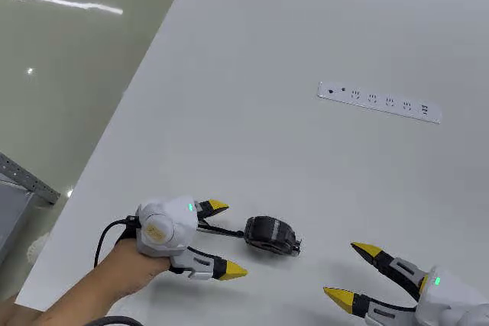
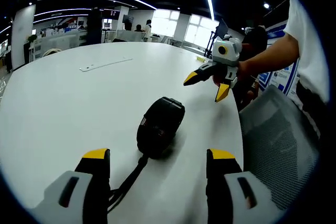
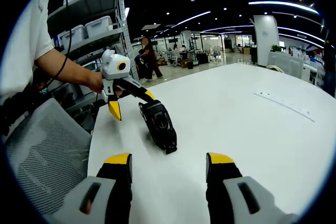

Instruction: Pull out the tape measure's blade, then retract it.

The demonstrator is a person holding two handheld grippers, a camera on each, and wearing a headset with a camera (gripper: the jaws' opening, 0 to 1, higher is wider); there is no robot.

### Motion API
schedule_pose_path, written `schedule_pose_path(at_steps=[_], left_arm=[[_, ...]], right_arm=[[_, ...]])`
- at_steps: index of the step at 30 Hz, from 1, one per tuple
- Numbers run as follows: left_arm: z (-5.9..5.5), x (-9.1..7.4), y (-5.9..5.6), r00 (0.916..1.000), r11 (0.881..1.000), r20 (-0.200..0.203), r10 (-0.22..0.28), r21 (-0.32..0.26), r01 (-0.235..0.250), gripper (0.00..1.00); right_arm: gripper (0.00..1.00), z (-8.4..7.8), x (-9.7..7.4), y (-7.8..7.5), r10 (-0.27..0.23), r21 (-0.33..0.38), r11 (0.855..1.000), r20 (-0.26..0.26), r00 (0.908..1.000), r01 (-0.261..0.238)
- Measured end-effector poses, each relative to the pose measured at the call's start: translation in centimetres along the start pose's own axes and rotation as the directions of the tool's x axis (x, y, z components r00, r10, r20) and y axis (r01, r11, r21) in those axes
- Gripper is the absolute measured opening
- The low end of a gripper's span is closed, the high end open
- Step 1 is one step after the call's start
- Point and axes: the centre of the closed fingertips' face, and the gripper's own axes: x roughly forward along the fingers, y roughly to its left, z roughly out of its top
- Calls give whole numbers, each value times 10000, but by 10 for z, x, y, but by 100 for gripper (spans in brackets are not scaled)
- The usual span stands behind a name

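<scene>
Both sets of jaws stand spread wide, holding nothing. Left gripper (image 1: 229, 238) sits just behind the tape measure (image 1: 269, 234), the nearer of my two. The black case lies on the white table (image 1: 252, 74), straight ahead on the line between the left fingertips (image 2: 96, 154), close but not touching as far as I can tell. A thin black strap (image 1: 221, 230) trails from the rear of the tape measure back toward the left jaws; whether it touches a finger I cannot tell. Right gripper (image 1: 351, 272) hangs on the tape measure's opposite side, further off, with bare table between. The case's long axis runs from one gripper toward the other. The end with a small tab, which I take for the blade hook, faces the right gripper. My reading: the left should close across the case to steady it, and the right should come in along the axis for the hook. Blade not yet drawn. Well beyond the tape measure, a white power strip (image 1: 380, 101) lies flat.
</scene>
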Motion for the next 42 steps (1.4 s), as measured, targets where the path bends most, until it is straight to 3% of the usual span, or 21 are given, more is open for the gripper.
schedule_pose_path(at_steps=[29,42], left_arm=[[-6,23,9,9987,9983,-338,-389,417,403,66],[-6,34,10,9973,9966,-420,-602,536,624,59]], right_arm=[[54,-3,21,-8,365,226,9991,-12,9993,-365],[53,-7,28,-10,443,284,9986,-65,9990,-441]])
